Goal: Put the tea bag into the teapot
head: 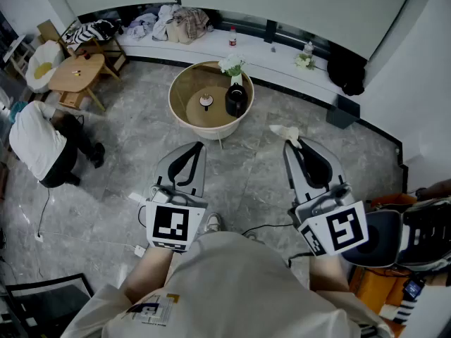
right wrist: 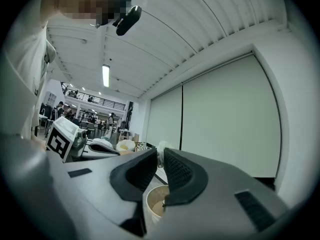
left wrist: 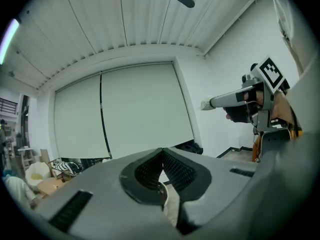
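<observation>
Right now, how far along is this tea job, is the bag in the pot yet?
Done: the right tool is shut on the white tea bag, so it looks picked up. In hand: the bag is held in the air, short of the round table. Left: carry it to the dark teapot and drop it in. The left tool is shut and empty.

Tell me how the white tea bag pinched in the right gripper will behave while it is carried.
Likely floppy: the white tea bag sticks out crumpled past the tips of the right gripper. Probably very light, since the jaw tips alone hold it. It may swing or snag at the black teapot opening.
</observation>
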### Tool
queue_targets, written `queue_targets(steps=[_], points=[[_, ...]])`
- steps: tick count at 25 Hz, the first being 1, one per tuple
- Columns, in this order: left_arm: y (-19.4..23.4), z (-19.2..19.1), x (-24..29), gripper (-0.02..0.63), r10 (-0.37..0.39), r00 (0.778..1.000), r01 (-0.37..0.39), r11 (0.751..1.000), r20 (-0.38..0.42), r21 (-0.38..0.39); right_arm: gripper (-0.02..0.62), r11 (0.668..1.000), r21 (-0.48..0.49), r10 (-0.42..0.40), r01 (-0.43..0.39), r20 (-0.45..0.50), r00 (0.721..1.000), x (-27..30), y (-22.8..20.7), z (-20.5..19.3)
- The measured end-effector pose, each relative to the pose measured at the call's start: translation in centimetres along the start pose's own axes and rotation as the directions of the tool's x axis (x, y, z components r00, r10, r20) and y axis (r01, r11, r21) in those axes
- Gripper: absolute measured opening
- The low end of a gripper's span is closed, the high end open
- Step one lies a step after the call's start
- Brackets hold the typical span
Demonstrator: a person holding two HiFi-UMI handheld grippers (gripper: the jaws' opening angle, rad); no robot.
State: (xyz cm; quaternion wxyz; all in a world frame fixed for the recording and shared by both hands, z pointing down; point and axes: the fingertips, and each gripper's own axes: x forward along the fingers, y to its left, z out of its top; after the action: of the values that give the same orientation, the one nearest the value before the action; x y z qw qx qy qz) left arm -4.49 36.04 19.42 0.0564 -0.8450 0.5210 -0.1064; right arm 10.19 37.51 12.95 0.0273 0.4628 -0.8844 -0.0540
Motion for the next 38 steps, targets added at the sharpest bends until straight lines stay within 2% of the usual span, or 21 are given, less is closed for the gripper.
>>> queue_targets(steps=[10, 23, 27, 31, 38], points=[[1.8, -0.1, 0.7, 0.009, -0.018, 1.0, 0.018, 1.0, 0.008, -0.002, 0.04, 1.0, 0.011, 0.0, 0.001, -0.024, 1.0, 1.7, 0.3, -0.3], [8.8, -1.6, 1.7, 0.009, -0.044, 0.999, 0.045, 0.999, 0.025, -0.023, 0.04, 1.0, -0.003, -0.024, 0.024, -0.083, 0.996, 7.9, 2.9, -1.5], [10.8, -2.2, 2.2, 0.009, -0.055, 0.998, 0.056, 0.998, 0.022, -0.002, 0.04, 0.999, -0.009, -0.048, 0.047, -0.084, 0.995, 9.7, 3.4, -1.3], [11.6, -3.1, 2.5, 0.008, -0.07, 0.998, 0.07, 0.998, -0.002, 0.005, 0.04, 0.997, -0.013, -0.079, 0.079, -0.089, 0.993, 10.5, 3.3, -1.7], [11.7, -3.6, 4.8, 0.009, -0.093, 0.996, 0.093, 0.996, 0.003, 0.007, 0.04, 0.996, -0.042, -0.087, 0.083, -0.105, 0.991, 12.4, 2.0, -2.7]])
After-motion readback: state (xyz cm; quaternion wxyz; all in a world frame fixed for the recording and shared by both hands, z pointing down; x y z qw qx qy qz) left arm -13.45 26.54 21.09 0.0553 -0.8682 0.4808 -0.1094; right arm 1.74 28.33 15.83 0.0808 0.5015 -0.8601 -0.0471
